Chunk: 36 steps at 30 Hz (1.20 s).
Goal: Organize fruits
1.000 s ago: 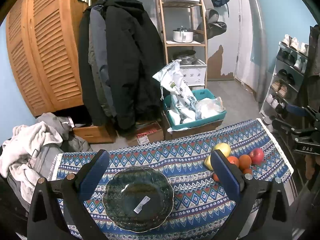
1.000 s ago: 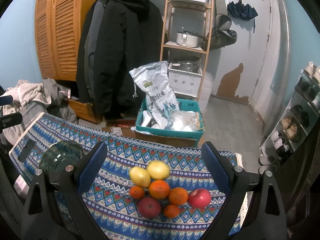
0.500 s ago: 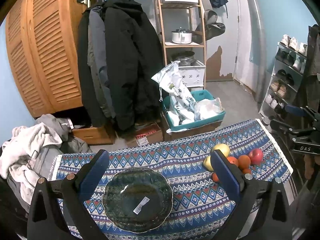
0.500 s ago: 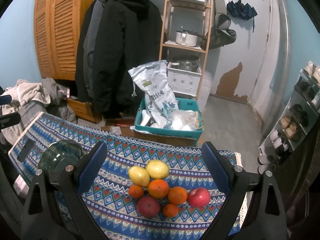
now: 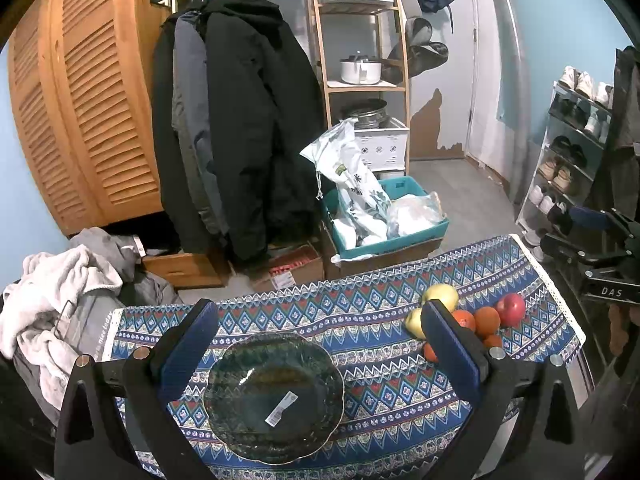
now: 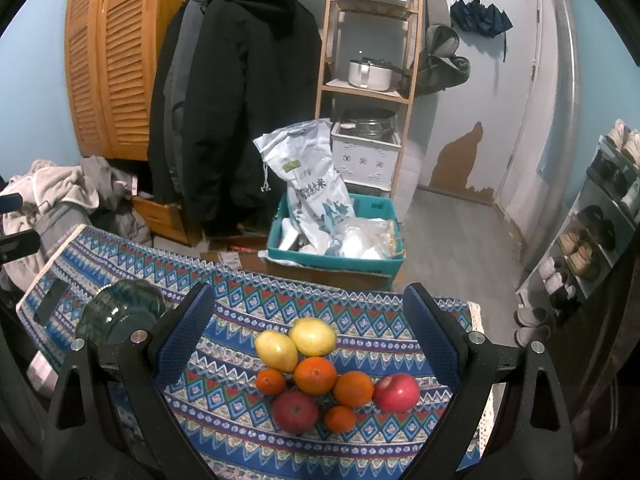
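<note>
A dark green glass bowl [image 5: 276, 396] with a white sticker inside sits on the patterned tablecloth [image 5: 360, 312]; it also shows in the right wrist view [image 6: 116, 312]. My left gripper [image 5: 318, 348] is open and empty, held above the bowl. A pile of fruit lies at the table's right end: two yellow lemons [image 6: 312, 336], several oranges [image 6: 316, 375] and two red apples [image 6: 396, 392]. My right gripper [image 6: 308, 332] is open and empty, held above the pile. The fruit also shows in the left wrist view [image 5: 510, 309], partly hidden by the right finger.
Behind the table stand a teal crate [image 6: 340, 256] with a white rice bag, a wooden shelf with pots [image 6: 368, 76] and hanging black coats [image 6: 240, 80]. A clothes heap [image 5: 60, 292] lies left. A shoe rack [image 6: 600, 220] stands right.
Both views have shifted slightly; the bowl and fruit sit a touch higher in the frames. Both grippers stay open and nothing on the table has moved.
</note>
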Available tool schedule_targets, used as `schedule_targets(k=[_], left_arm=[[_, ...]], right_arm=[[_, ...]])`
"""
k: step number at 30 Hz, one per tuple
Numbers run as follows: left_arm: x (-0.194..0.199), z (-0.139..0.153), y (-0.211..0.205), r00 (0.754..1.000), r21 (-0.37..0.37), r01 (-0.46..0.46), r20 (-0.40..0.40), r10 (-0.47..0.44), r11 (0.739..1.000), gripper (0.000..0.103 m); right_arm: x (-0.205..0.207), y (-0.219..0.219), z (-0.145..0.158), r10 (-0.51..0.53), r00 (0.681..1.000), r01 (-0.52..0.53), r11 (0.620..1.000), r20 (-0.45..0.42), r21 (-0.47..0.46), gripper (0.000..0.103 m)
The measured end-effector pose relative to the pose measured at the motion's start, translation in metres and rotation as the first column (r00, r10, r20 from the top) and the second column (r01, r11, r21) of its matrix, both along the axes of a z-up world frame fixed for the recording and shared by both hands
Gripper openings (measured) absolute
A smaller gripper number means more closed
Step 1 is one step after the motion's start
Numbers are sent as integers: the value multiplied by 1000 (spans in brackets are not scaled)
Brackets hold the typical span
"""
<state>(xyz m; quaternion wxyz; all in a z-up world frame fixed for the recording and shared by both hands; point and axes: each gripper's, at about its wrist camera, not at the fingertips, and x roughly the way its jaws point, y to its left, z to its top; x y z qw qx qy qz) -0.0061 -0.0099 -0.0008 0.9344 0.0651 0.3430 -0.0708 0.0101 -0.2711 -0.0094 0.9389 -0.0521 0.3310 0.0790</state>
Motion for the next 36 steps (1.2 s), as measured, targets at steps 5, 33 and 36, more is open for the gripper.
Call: schedule_targets(k=[5,33,36], left_arm=[[0,0,0,1000,-1,-2,0,2,1000,102],[7,-9,-4,1000,17,-3,-20,3,1000,102],[12,-14,-6,999,18,-6,-34,6,1000,102]], right_arm=[[0,0,1,1,1000,-1,1000,-1,1,93],[-4,-1,-6,2,1000,-2,1000,-11,-13,93],[-1,-5,-9,1,1000,-1,1000,-18,-14,93]])
